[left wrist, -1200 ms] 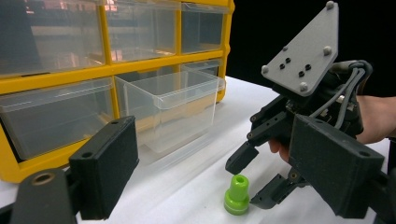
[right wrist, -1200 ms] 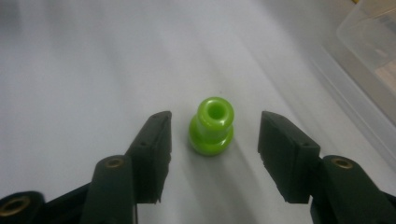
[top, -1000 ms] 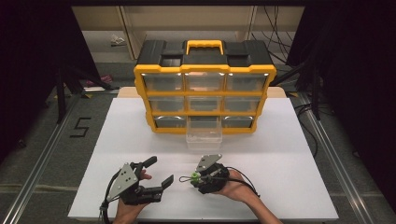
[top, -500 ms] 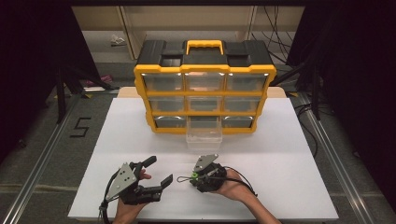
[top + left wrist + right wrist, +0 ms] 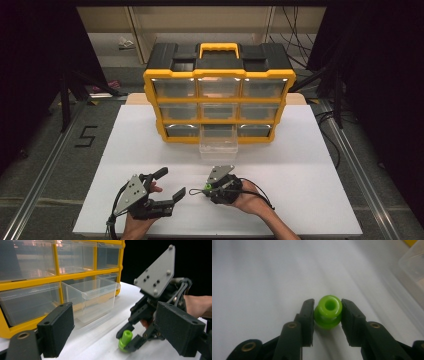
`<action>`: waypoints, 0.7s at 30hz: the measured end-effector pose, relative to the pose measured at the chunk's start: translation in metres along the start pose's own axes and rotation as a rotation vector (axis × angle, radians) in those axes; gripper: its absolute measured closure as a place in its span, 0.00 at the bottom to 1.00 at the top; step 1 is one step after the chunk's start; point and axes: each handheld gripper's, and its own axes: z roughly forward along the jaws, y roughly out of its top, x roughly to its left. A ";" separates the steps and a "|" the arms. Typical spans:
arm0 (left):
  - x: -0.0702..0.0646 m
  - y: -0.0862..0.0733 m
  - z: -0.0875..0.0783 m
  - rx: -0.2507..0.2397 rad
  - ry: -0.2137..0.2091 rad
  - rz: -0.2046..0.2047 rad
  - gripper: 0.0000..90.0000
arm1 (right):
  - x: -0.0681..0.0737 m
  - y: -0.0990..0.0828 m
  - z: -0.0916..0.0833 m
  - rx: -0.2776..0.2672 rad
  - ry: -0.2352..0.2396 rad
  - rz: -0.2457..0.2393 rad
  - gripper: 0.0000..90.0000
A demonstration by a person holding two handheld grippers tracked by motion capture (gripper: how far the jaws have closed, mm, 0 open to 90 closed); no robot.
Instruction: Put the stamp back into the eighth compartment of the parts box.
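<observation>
Right tongs (image 5: pixel 200 190) have just been closing and now pinch a small green plastic spool (image 5: pixel 328 311), both pads pressed on its sides. Left tongs (image 5: pixel 170 183) are spread wide, nothing between them.

We see the spool near the counter's (image 5: pixel 310 180) near edge, about midway between its left and right edges, resting on the white surface or a hair off it; can't tell which. It's bright glossy green, stubby, with a wide flange at each end, a narrower waist and a round hole through the middle. In the right gripper view the hole faces the camera; in the left gripper view the spool (image 5: pixel 125 339) sits tilted.

At the far edge stands a yellow-and-black drawer cabinet (image 5: pixel 220 92) with clear drawers, three across and three down. The bottom middle drawer (image 5: pixel 218 146) is pulled out toward us.

Hard to read: the pads cover the spool's flanks, so its full width is hidden. In the high view it's only a green speck. Drawer contents aren't legible through the hazy plastic. Left gripper view cuts off the cabinet's top and left side.
</observation>
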 end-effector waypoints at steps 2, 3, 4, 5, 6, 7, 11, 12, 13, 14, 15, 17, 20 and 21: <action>0.000 0.000 0.000 0.000 -0.001 -0.001 0.17 | -0.002 0.002 -0.004 -0.021 -0.007 0.004 0.72; 0.000 0.000 0.000 0.001 -0.001 -0.001 0.17 | -0.002 0.002 -0.007 -0.025 -0.005 0.012 0.72; 0.000 0.000 0.000 0.000 0.000 0.001 0.17 | -0.002 0.003 -0.008 -0.030 -0.008 0.026 0.72; 0.000 0.000 0.000 0.000 0.001 0.001 0.17 | -0.002 0.003 -0.011 -0.033 -0.015 0.030 0.72; 0.000 0.000 0.000 -0.001 0.001 0.001 0.17 | -0.003 0.003 -0.012 -0.039 -0.018 0.029 0.72; 0.000 0.000 0.000 -0.002 0.002 0.001 0.17 | -0.003 0.004 -0.013 -0.042 -0.021 0.031 0.72; 0.000 0.000 -0.001 -0.002 0.002 0.001 0.17 | -0.005 0.005 -0.017 -0.065 -0.035 0.032 0.72; 0.000 0.000 -0.001 -0.001 0.002 0.002 0.17 | -0.006 0.005 -0.019 -0.069 -0.035 0.035 0.72; 0.000 0.000 0.000 -0.001 0.002 0.001 0.17 | -0.007 0.005 -0.020 -0.073 -0.038 0.037 0.72; 0.000 0.000 0.000 0.000 0.002 0.001 0.17 | -0.008 0.005 -0.022 -0.082 -0.042 0.034 0.72; 0.000 0.000 0.000 0.000 0.002 0.001 0.17 | -0.008 0.006 -0.023 -0.088 -0.043 0.039 0.72; 0.000 0.000 0.000 0.001 0.002 -0.001 0.17 | -0.009 0.006 -0.025 -0.104 -0.049 0.039 0.72; 0.000 0.000 0.000 0.001 0.002 0.001 0.17 | -0.010 0.007 -0.028 -0.122 -0.057 0.040 0.72; 0.000 0.000 0.000 0.001 0.002 0.001 0.17 | -0.010 0.007 -0.029 -0.128 -0.060 0.040 0.72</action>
